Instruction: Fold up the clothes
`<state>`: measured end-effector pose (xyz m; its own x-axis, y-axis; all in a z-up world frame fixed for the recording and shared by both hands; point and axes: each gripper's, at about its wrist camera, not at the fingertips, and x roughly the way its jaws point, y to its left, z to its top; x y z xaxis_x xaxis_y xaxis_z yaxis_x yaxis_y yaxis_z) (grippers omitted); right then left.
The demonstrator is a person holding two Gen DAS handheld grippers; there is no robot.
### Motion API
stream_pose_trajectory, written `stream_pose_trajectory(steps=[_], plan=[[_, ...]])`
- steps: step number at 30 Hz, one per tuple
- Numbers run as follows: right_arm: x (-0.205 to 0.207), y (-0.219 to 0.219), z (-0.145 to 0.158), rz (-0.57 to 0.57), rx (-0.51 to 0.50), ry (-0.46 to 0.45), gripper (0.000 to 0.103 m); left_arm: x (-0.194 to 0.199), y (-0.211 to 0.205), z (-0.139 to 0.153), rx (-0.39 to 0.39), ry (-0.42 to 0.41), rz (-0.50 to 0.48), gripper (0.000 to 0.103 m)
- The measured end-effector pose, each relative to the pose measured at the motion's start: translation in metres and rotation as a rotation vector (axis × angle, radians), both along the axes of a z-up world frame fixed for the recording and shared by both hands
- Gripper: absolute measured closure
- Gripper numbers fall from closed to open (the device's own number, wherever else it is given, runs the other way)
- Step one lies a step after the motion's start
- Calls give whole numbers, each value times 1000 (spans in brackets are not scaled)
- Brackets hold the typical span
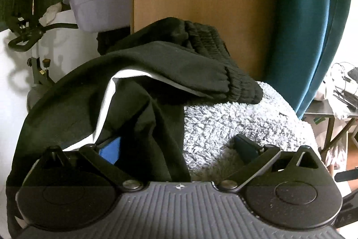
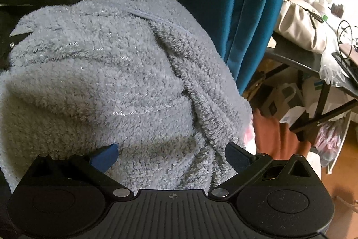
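Grey fleece garment [image 2: 107, 73] fills both spread grippers' fingers [image 2: 105, 155], black garment [image 1: 138, 64] overlapping its edge

Clothes in a messy heap

A black top with ribbed cuffs [image 1: 138, 73] lies crumpled, partly on a soft, fluffy grey robe [image 2: 107, 73] that is bunched up in folds.

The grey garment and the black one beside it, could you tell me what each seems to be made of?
The grey garment looks like plush fleece: a deep, matte, tufted pile, with faint glinting threads. The black garment looks like a soft matte knit, perhaps sweatshirt fabric, with a ribbed cuff; the exact fibre cannot be told.
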<state>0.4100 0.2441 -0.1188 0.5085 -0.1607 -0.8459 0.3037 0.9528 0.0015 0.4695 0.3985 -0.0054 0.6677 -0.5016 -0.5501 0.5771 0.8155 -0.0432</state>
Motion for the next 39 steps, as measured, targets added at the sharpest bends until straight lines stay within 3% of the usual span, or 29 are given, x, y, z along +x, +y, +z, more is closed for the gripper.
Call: stream_pose_trajectory(steps=[13,21,28,39], plan=[[4,0,-10,-4,34,31,1,-5,0,-2,8,-58,14,0],[10,-6,-28,-8,92,86,1,-4,-1,-1,-15,-31,50,0],[3,-2,-30,-16,103,76,1,-2,-4,2,9,-5,67,0],[8,-9,-31,-14,113,85,1,-6,-12,-4,33,-47,77,0]])
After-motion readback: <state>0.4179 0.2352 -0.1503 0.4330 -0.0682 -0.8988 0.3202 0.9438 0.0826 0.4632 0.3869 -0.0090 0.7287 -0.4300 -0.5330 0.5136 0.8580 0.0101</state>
